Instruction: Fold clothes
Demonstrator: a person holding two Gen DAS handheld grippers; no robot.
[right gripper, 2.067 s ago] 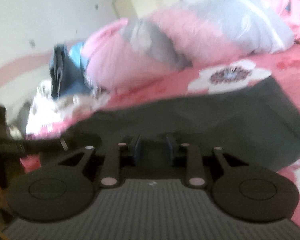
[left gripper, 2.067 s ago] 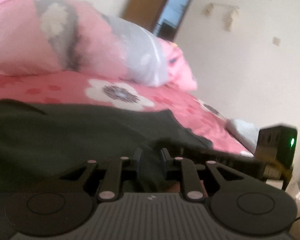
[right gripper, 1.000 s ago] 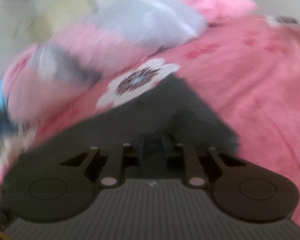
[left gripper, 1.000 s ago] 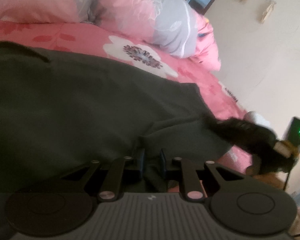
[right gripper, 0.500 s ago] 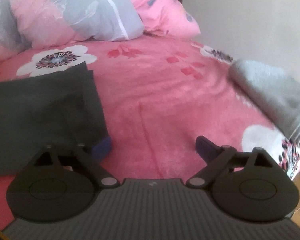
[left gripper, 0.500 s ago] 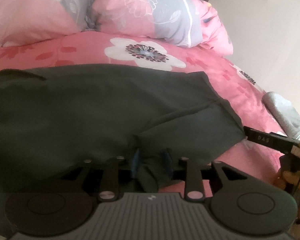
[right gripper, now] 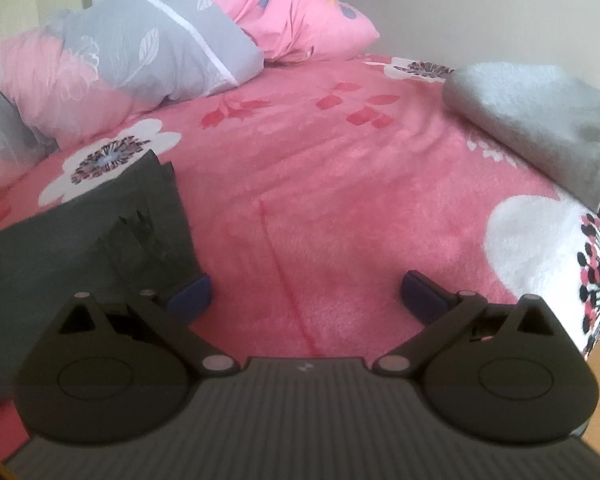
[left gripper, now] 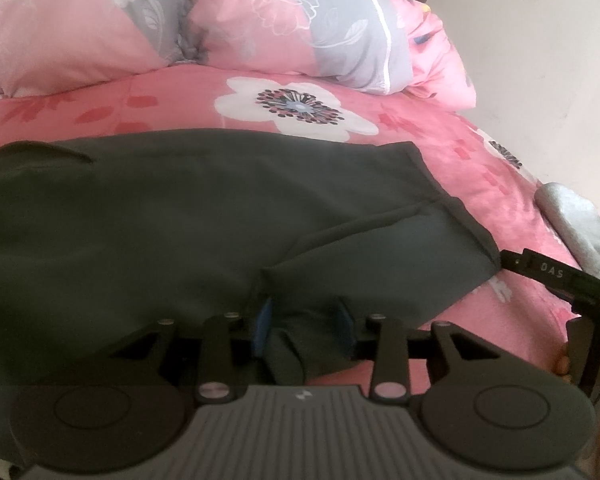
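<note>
I noted the left gripper (left gripper: pixel 306 330) opening, a fold of the dark garment (left gripper: pixel 204 216) between its pads on the pink bedspread (left gripper: pixel 460 148). Only my right view showed the right gripper (right gripper: pixel 306 290) spread wide and empty beside the garment's edge.

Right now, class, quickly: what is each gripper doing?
Left gripper: jaws opening, a fold of the dark green cloth garment between them.
Right gripper: wide open, holding nothing, over the pink floral fleece bedspread.
</note>
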